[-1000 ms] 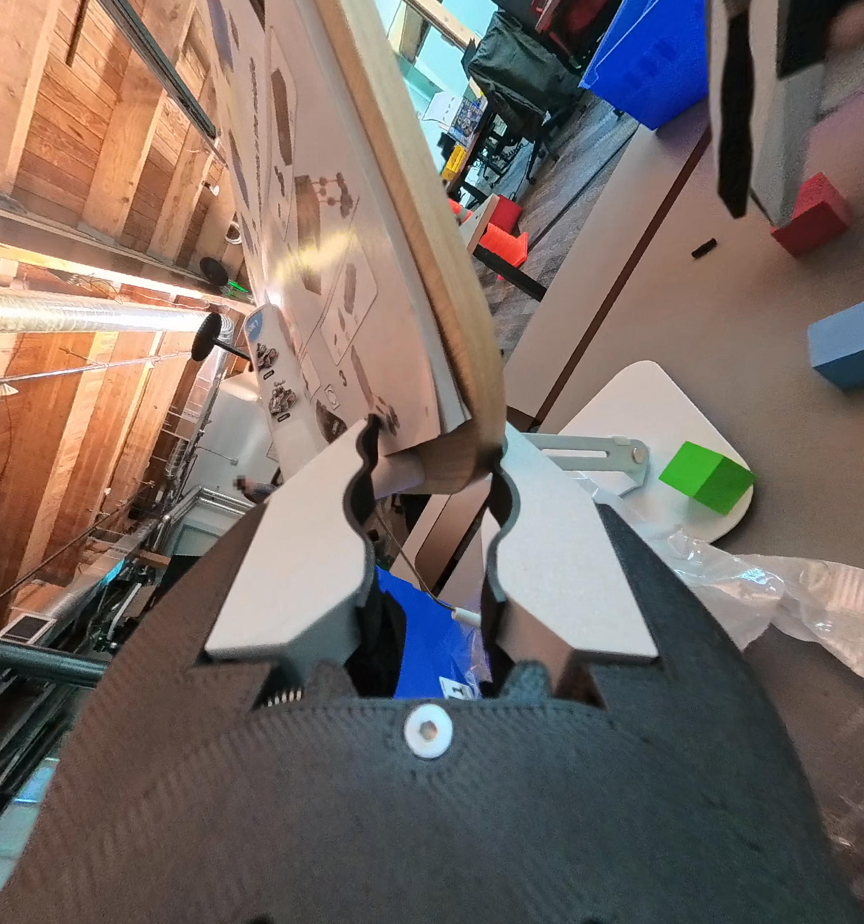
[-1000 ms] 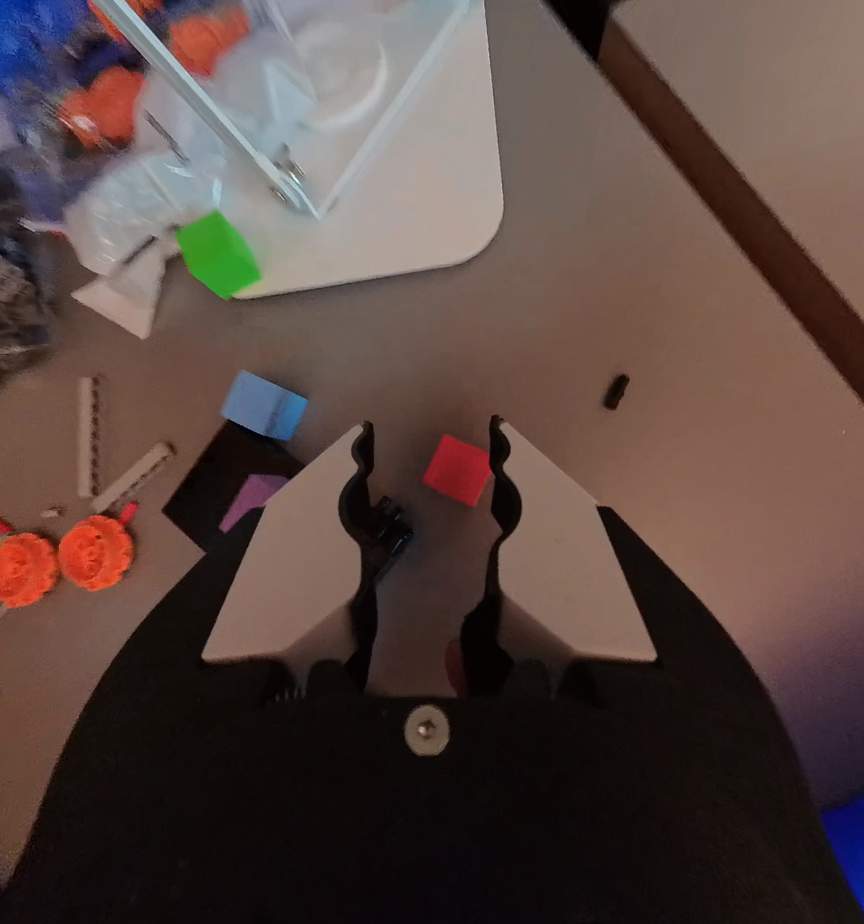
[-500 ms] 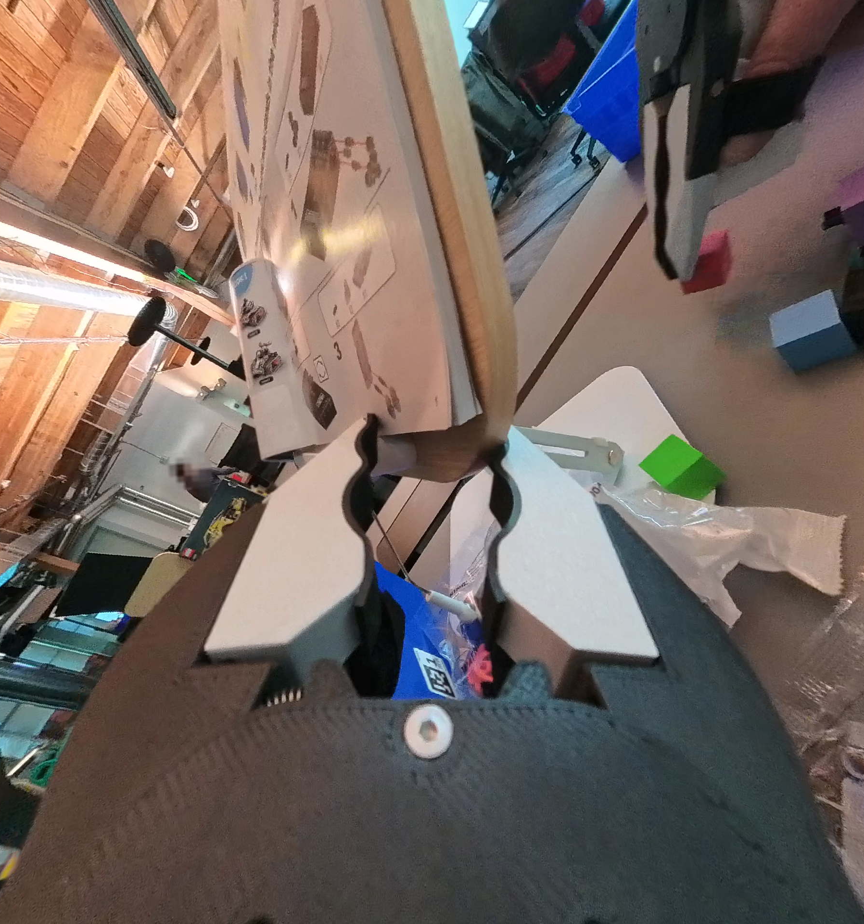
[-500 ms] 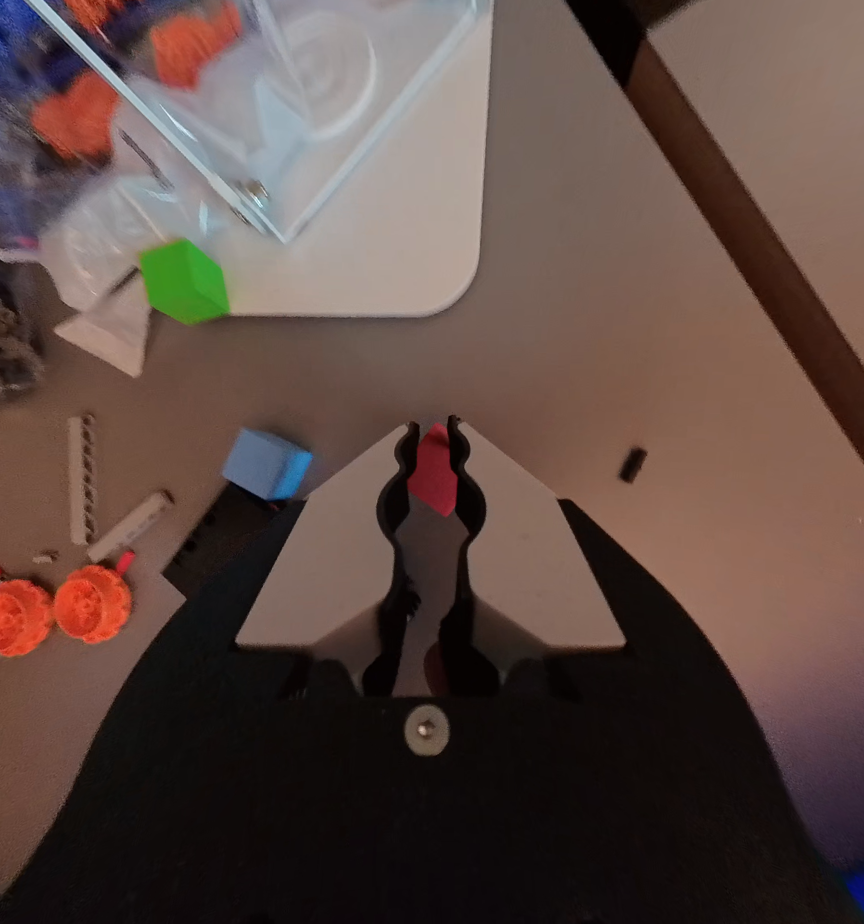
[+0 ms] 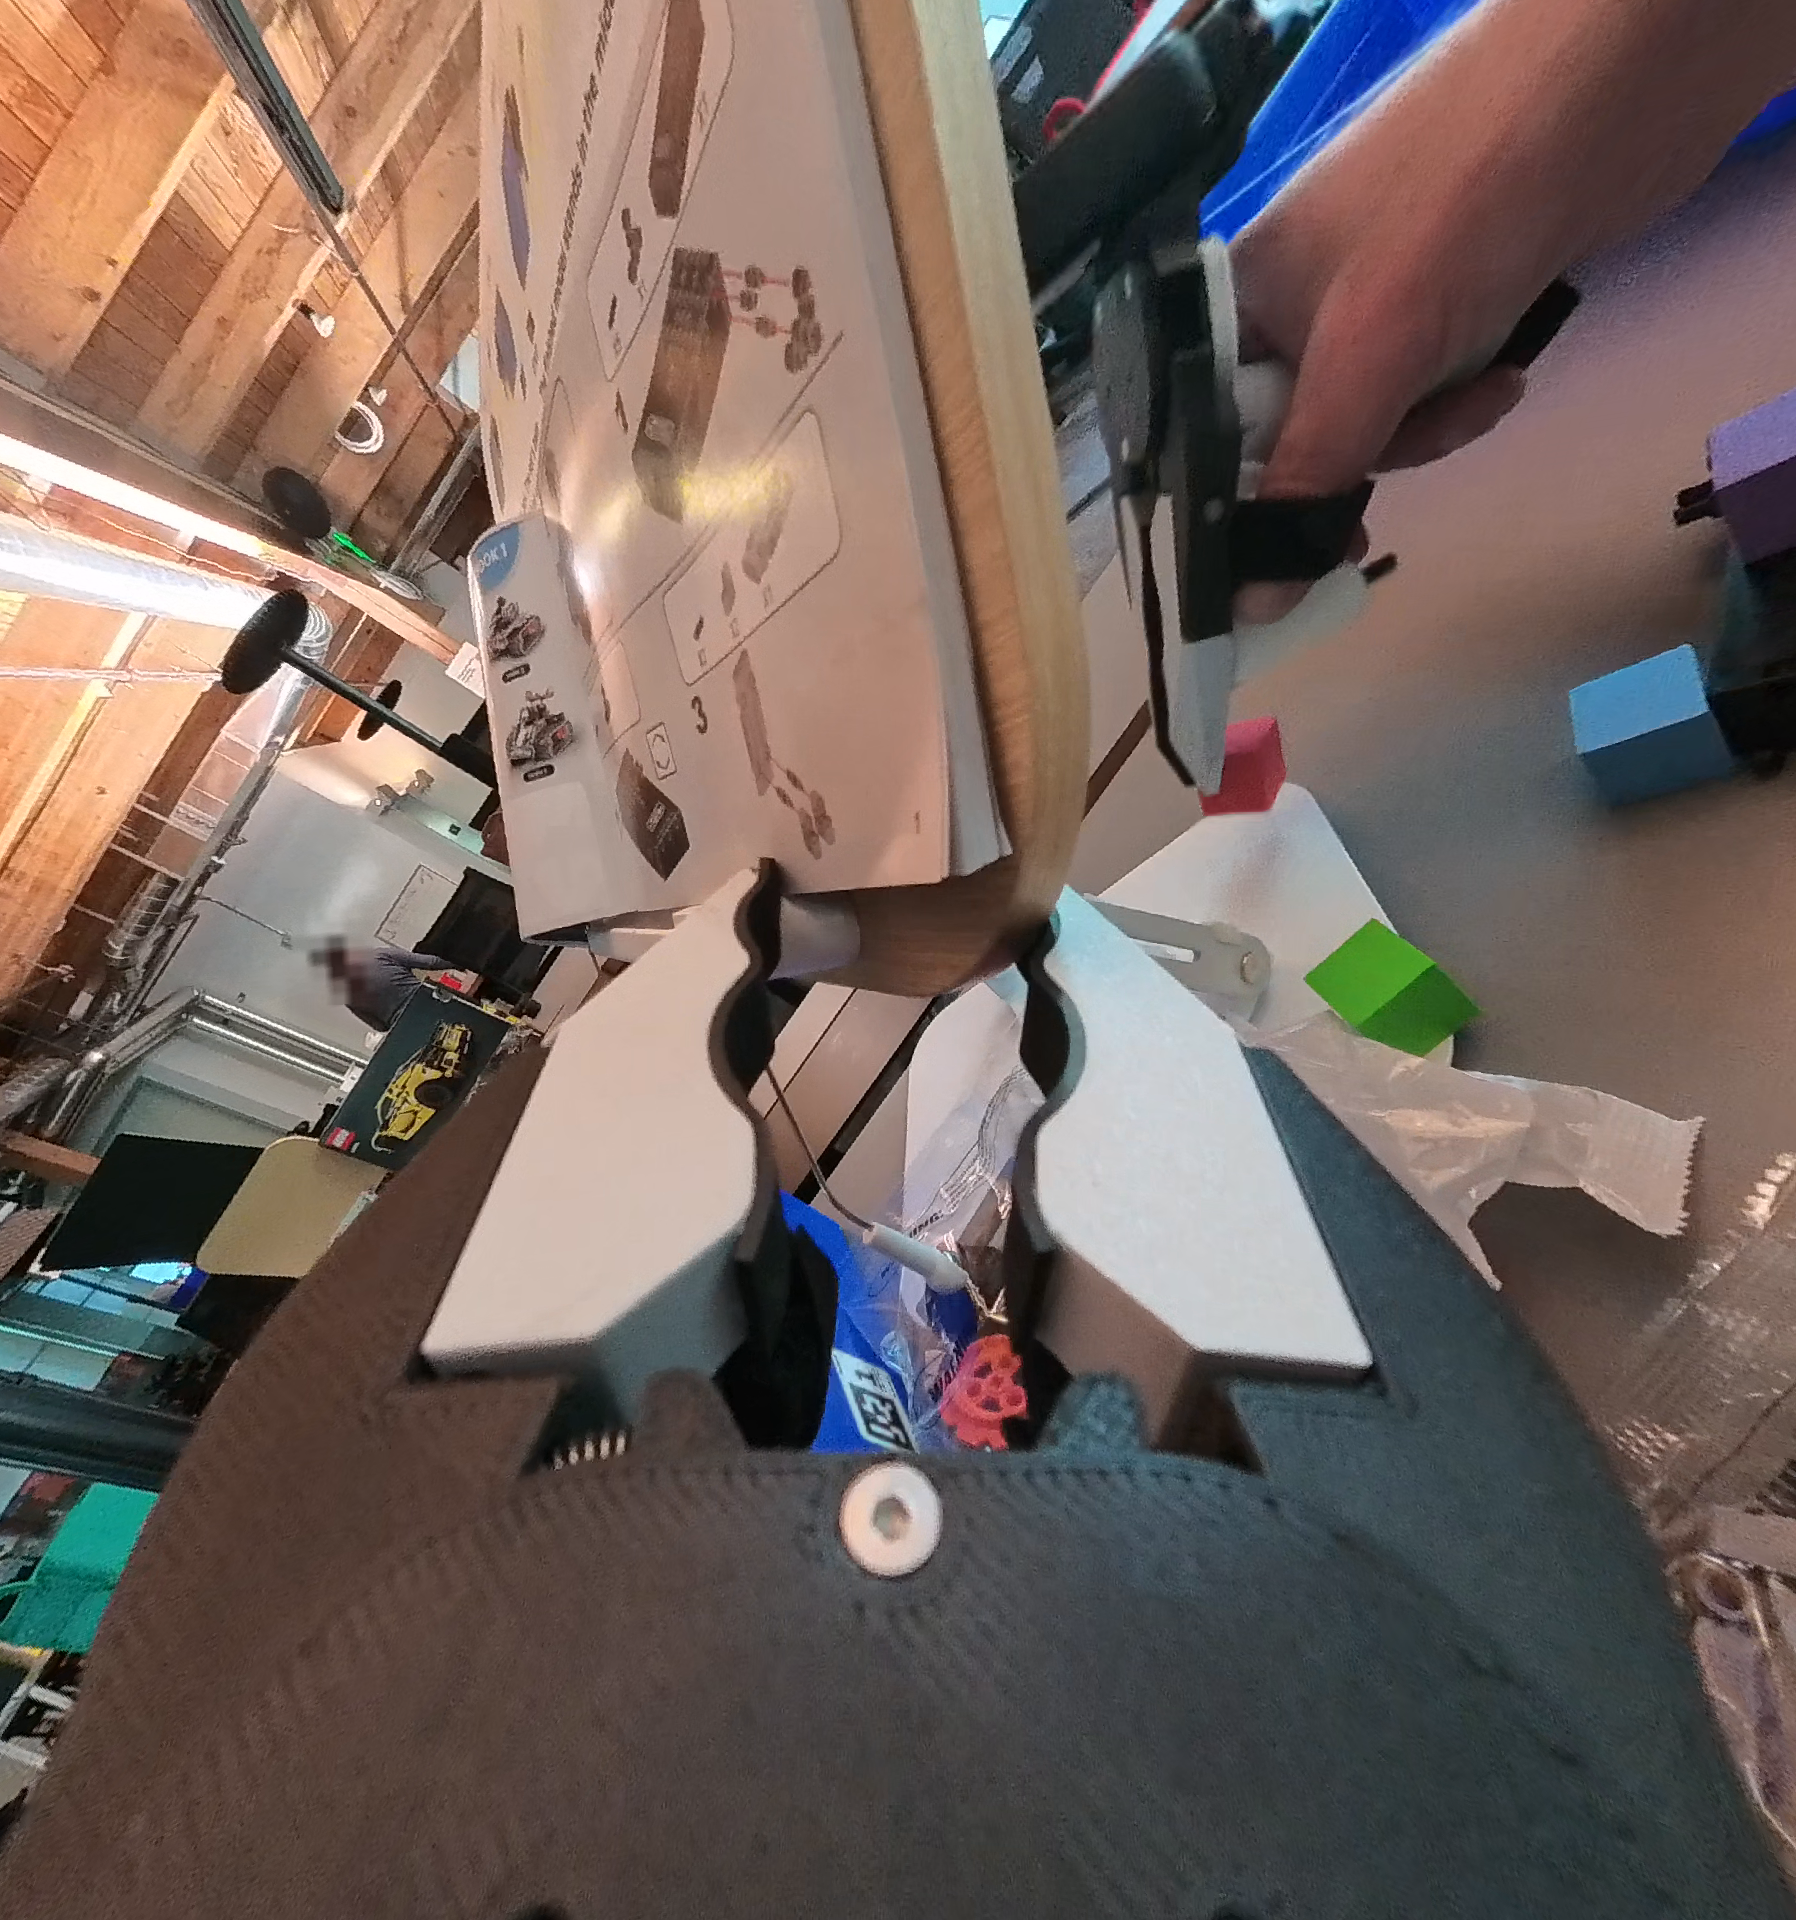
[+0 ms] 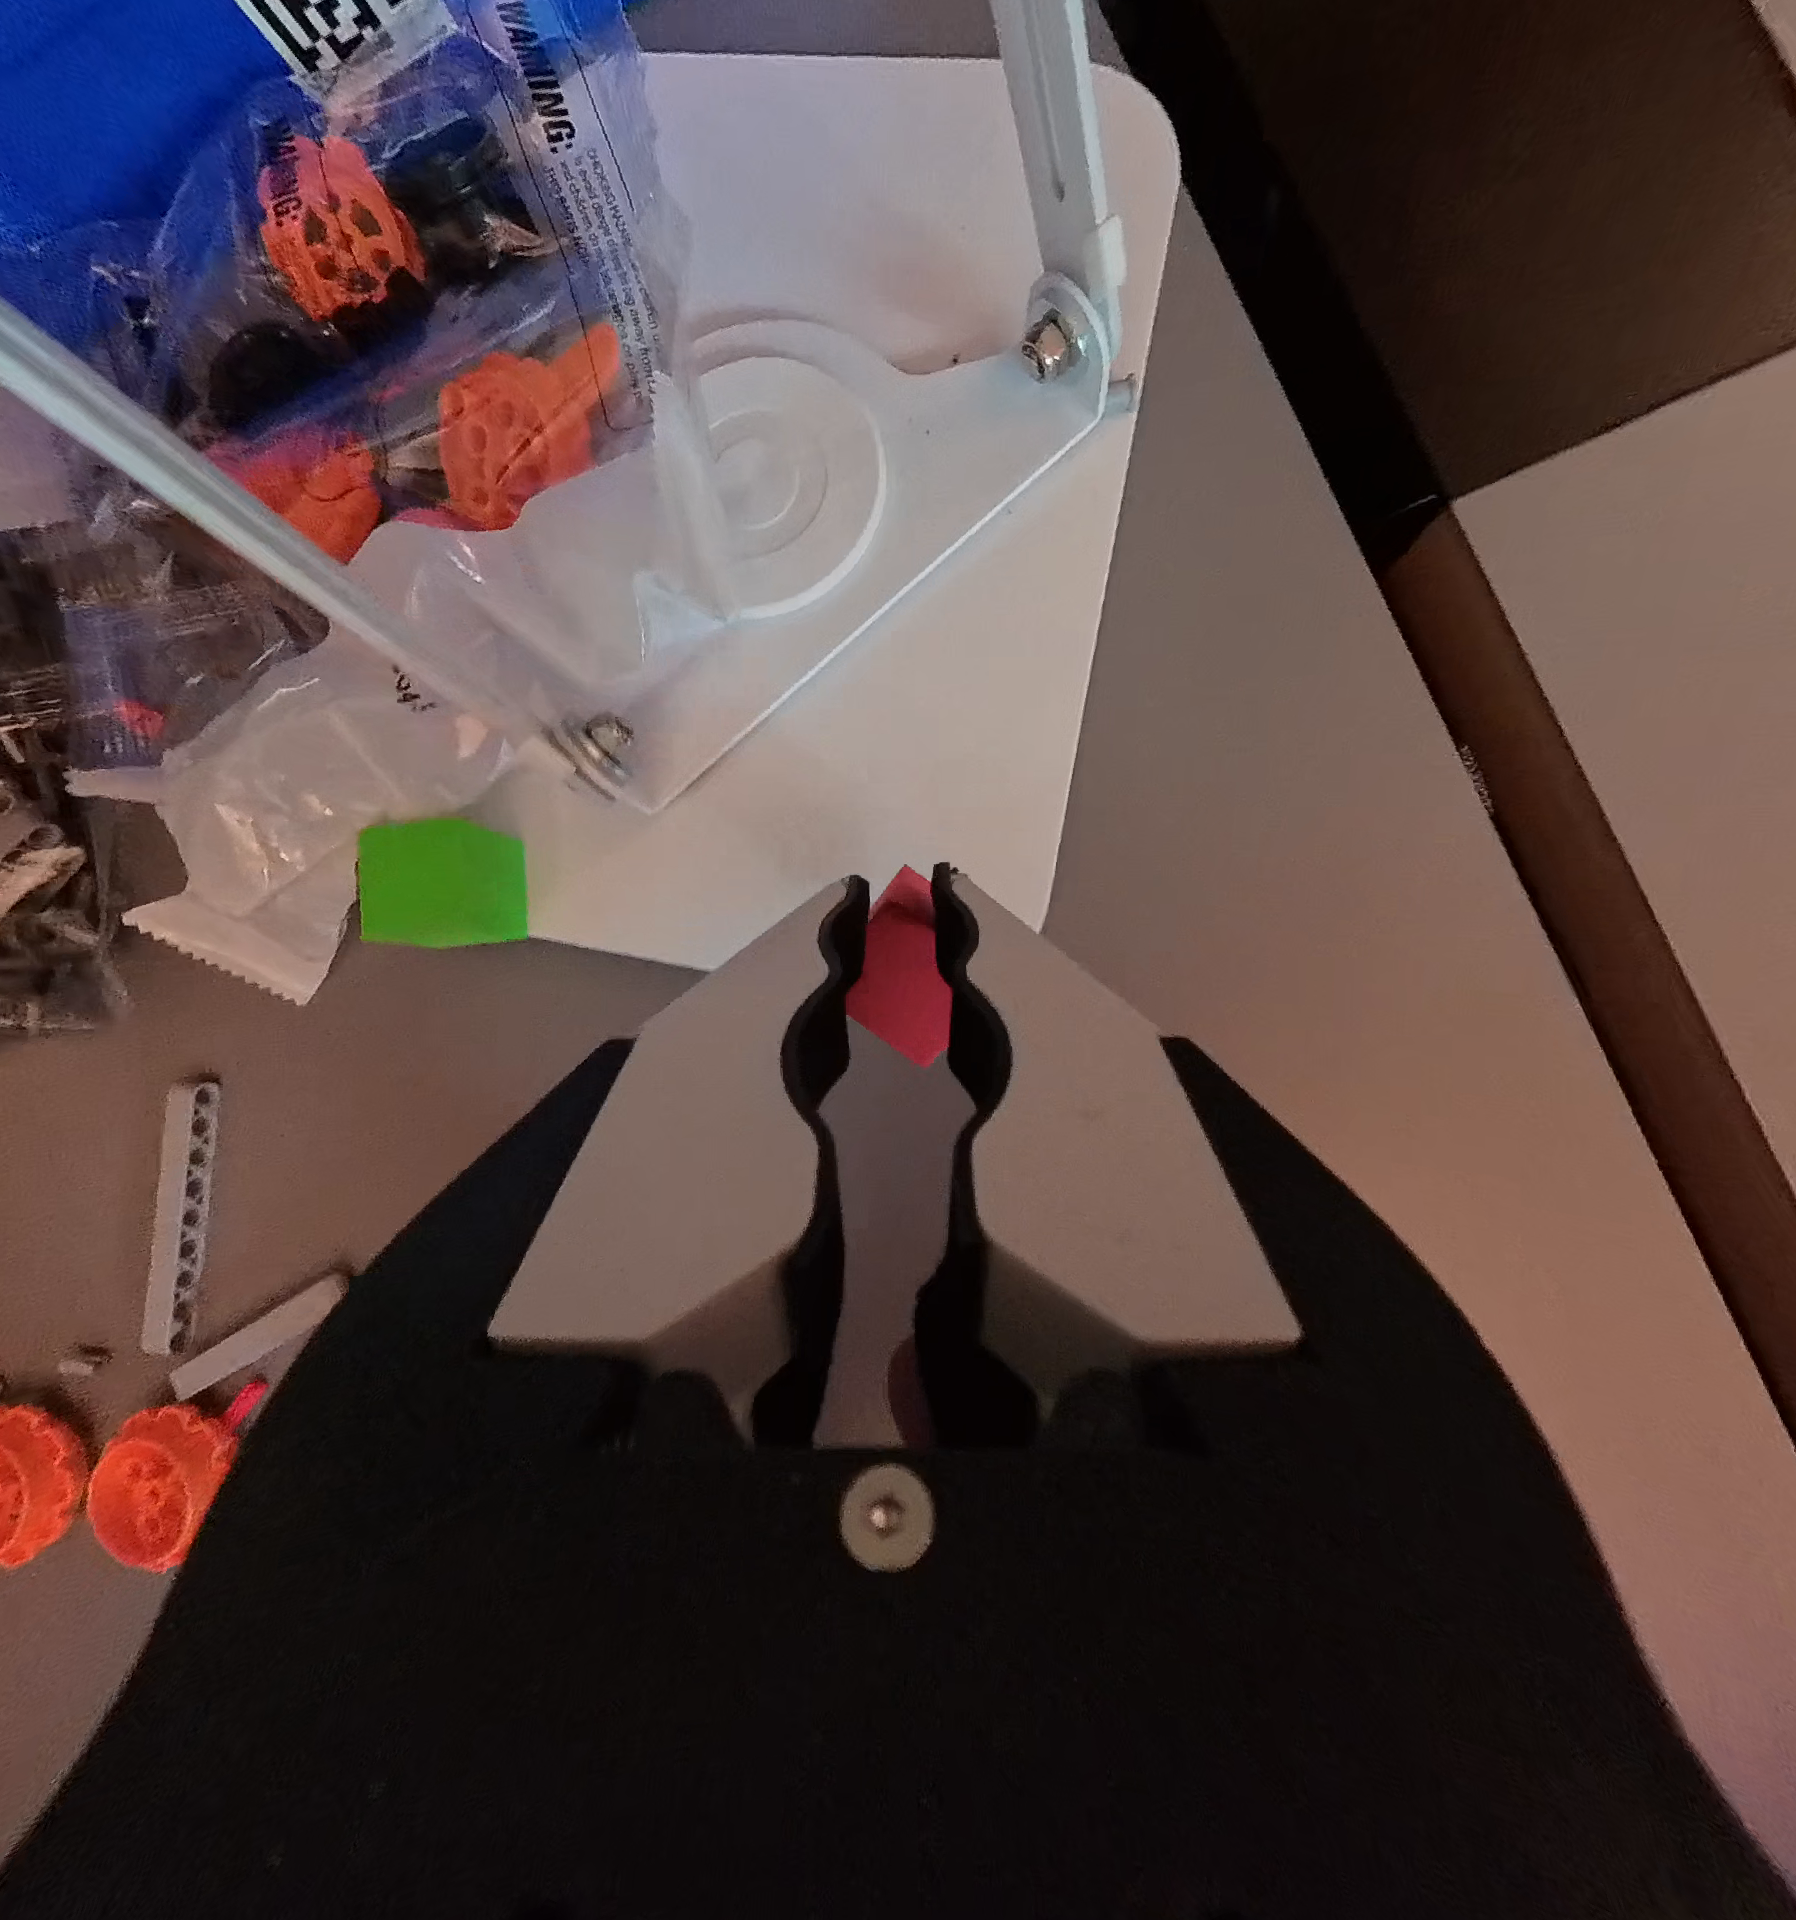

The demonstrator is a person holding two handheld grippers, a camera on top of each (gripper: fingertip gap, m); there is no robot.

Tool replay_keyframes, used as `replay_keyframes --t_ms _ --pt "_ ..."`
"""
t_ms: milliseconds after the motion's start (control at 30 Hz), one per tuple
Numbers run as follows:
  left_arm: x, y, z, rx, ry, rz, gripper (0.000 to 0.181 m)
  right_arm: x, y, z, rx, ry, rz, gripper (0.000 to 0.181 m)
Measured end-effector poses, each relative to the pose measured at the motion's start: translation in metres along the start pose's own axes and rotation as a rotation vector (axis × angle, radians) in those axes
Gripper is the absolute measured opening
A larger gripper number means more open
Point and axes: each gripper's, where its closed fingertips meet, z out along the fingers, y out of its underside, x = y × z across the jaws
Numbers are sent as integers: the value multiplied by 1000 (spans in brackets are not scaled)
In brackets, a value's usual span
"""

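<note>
While our right gripper [image 6: 896, 883] has its jaws drawn nearly together on one red cube [image 6: 899, 987], pinched at the tips and tilted on a corner, our left gripper [image 5: 899, 925] stands with its jaws spread wide and nothing between them. The red cube hangs just over the near corner of the white stand base [image 6: 935, 727].

Nearest on the grey table [image 6: 1237, 935] we count two orange wheels [image 6: 73, 1486] side by side and two pale perforated beams [image 6: 182, 1216]. One green cube [image 6: 442, 883] sits at the base's edge, touching a clear torn bag [image 6: 250, 831]. Farther off, a clear bag of parts [image 6: 426, 343] holds at least three orange wheels; the bag's folds blur the rest.

From the left wrist view we see one light-blue cube [image 5: 1642, 722] beside a black block topped in purple [image 5: 1787, 520], cut off at the frame edge. Beyond the left jaws, a wooden board [image 5: 977, 468] carries an open instruction booklet [image 5: 707, 468]. A hand [image 5: 1393, 312] grips the right tool.
</note>
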Motion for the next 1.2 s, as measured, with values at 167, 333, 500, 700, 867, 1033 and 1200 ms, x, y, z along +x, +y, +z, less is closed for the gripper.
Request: replay_keyframes --t_ms 167,333,500,700,867,1033,1200 --pt "-1 1 -2 -5 3 -13 45 -4 5 26 -108 -24 -8 34" --pt "-1 0 -2 -4 11 -28 45 -27 -12 1 5 -59 -62 38" --pt "-1 0 -3 -8 9 -26 45 -91 -1 4 -10 -225 -219 40" --pt "-2 1 -5 -10 10 -30 45 -109 12 29 -91 -215 -274 27" --pt "-2 1 -6 -13 17 -34 46 -103 5 14 -41 -199 -262 26" --pt "-1 0 -8 -8 41 -89 51 -50 -18 -21 84 -100 -143 26" --pt "0 -2 -7 -1 44 -90 49 -10 -15 -23 10 -7 -99 26"
